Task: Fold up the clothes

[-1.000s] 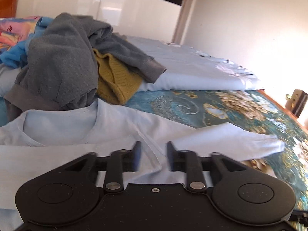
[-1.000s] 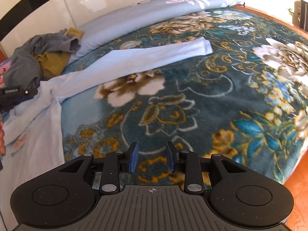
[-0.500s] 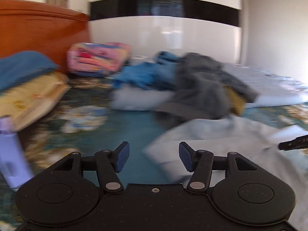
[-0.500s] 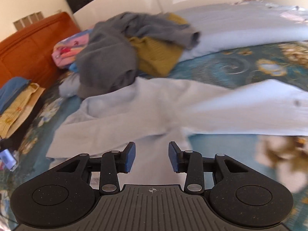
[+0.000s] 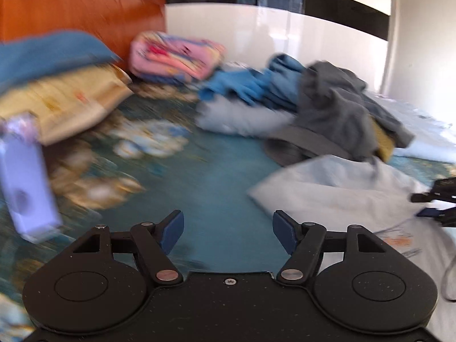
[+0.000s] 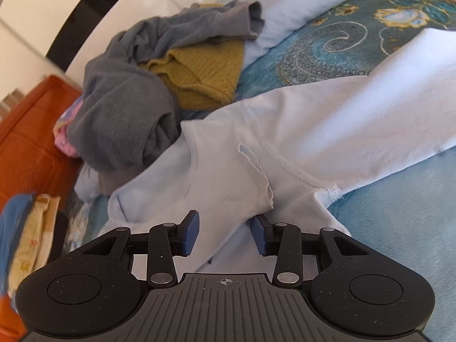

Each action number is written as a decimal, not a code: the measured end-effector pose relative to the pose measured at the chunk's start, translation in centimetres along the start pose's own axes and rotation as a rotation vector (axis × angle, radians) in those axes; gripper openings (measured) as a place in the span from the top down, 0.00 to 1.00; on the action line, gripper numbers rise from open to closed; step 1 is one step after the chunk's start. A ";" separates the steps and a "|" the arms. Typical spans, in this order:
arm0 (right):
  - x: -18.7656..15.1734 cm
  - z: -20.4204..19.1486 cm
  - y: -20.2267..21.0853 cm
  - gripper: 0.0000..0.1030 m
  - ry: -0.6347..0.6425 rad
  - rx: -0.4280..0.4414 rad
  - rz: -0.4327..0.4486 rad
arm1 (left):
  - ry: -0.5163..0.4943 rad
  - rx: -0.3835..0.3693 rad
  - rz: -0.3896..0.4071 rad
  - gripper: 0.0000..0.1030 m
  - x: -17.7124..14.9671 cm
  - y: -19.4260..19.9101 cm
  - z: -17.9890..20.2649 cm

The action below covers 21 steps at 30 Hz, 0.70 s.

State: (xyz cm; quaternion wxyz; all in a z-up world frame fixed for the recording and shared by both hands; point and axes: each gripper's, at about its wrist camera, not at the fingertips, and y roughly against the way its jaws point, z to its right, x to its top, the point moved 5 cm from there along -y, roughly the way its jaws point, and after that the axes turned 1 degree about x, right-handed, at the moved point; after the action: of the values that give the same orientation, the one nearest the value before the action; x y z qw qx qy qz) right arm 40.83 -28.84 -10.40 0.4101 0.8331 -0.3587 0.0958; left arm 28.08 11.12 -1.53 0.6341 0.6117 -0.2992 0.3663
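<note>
A pale blue long-sleeved shirt [image 6: 285,142] lies flat on the teal floral bedspread [image 6: 399,228], inside out with seams showing. My right gripper [image 6: 225,235] is open just above its shoulder and armpit area, a fold of cloth between the fingers. In the left wrist view the shirt [image 5: 342,193] lies to the right. My left gripper [image 5: 228,232] is open wide and empty over bare bedspread [image 5: 199,176], left of the shirt's edge. The right gripper [image 5: 439,202] shows at that view's right edge.
A heap of grey [image 6: 125,105] and mustard [image 6: 205,74] clothes lies behind the shirt, with blue garments [image 5: 256,85] beside it. Pillows [image 5: 62,97], a pink folded blanket [image 5: 176,57] and an orange headboard [image 5: 79,8] are at the left. A white object [image 5: 25,176] lies near left.
The left gripper swung left off the shirt toward the headboard side and opened wider. The right gripper moved from the bed's far side to the shirt's shoulder and opened a little more.
</note>
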 end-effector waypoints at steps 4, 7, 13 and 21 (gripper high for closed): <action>1.0 -0.6 -0.8 0.88 -0.017 0.009 0.000 | -0.055 -0.060 -0.024 0.30 -0.7 -2.2 3.6; 2.0 -1.9 -0.8 0.95 -0.002 0.034 -0.014 | -0.104 -0.095 -0.040 0.28 -1.3 -3.3 5.7; 5.7 -5.9 3.2 0.97 0.135 0.118 0.098 | -0.165 -0.096 -0.066 0.27 -2.4 -5.8 8.2; 7.8 -3.1 4.8 0.97 0.241 -0.011 0.146 | -0.115 0.007 -0.094 0.27 -2.6 -9.0 9.4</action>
State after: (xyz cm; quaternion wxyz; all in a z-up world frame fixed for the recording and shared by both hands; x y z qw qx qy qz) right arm 43.64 -32.47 -1.95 0.4468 0.7848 -0.3671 0.2229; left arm 34.74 1.65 -8.03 0.6303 0.6473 -0.3048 0.3014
